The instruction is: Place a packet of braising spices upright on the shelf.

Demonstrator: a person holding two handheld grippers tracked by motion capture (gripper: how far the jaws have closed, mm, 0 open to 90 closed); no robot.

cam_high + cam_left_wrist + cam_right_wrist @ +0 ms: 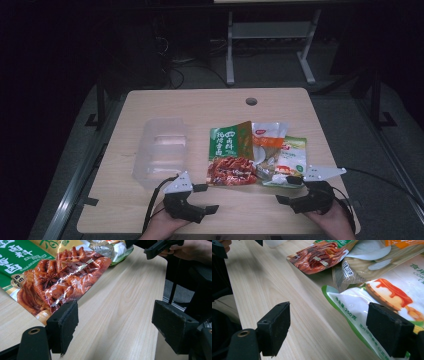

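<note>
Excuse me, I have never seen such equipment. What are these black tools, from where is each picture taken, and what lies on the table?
A person holds a hand-operated clamp in each hand: the left gripper and the right gripper. Both are open and hold nothing. The high view looks down from above; each gripper view looks along that gripper's own two black jaws. On the wooden table lie a clear plastic container and three food packets: a green and red one, a middle one with orange print, and a white and green one.

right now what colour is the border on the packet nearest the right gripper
Green, edging a mostly white food packet printed with a caramel-topped dessert; clearest in the right gripper view.
</note>
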